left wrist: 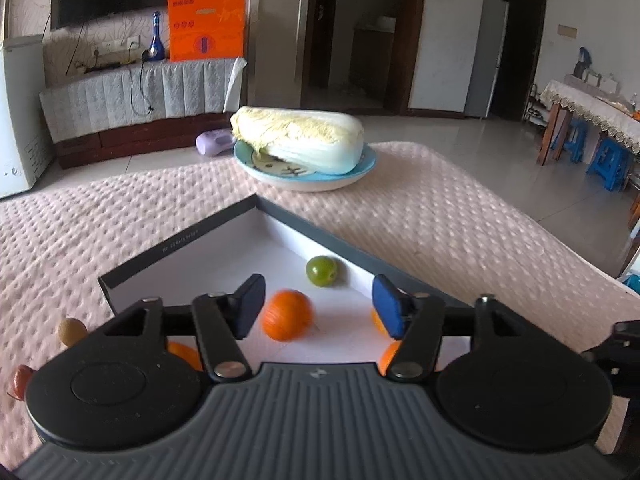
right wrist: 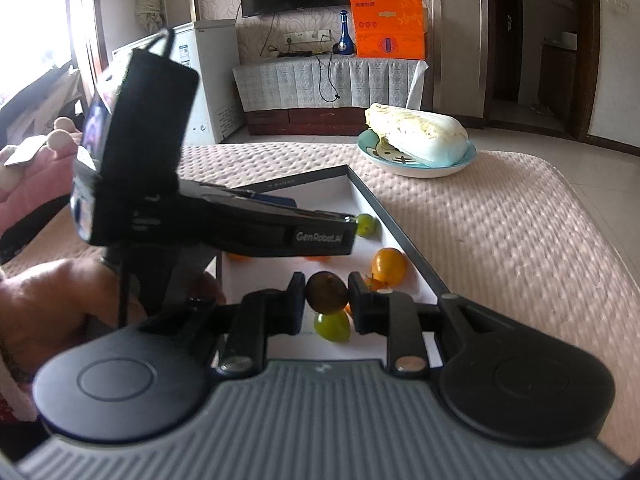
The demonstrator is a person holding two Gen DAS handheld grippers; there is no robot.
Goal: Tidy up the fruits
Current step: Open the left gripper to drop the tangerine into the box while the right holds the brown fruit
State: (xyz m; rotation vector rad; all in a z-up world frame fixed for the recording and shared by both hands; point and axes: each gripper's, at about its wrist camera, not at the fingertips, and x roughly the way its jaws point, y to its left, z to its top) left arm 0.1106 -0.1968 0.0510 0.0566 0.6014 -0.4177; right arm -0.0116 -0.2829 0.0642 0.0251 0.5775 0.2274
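Presently, on a table under a pink dimpled cover [left wrist: 400, 208]:

Tray [left wrist: 224, 222]: shallow, dark-rimmed, white inside, set cornerwise to the left wrist view. Holds most of the fruit.

Left gripper [left wrist: 318, 304]: hangs over the tray's near part, jaws spread wide and holding nothing. Blue pads [left wrist: 385, 305] face inward.

Orange [left wrist: 286, 315]: lies on the tray floor between the left jaws, touched by neither, slightly blurred.

Green fruit [left wrist: 322, 271]: round, near the tray's far right wall, beyond the left gripper. Further orange pieces [left wrist: 387, 357] show partly behind the fingers.

Right gripper [right wrist: 327, 300]: over the tray's near end, jaws clamped on a dark brown round fruit [right wrist: 327, 291], one pad against each side, lifted clear of the tray floor.

Second green fruit [right wrist: 332, 326]: on the tray floor directly below the held one.

Yellow-orange fruit [right wrist: 388, 266]: beside the tray's right wall, just beyond the right gripper.

Outside the tray, at its left: a tan ball-shaped fruit [left wrist: 71, 331] and a reddish one [left wrist: 20, 380] on the cover, the latter half hidden by the gripper body.

Napa cabbage [left wrist: 300, 138]: lies on its side in a blue-rimmed plate [left wrist: 370, 162] at the far end of the table, well apart from the tray.
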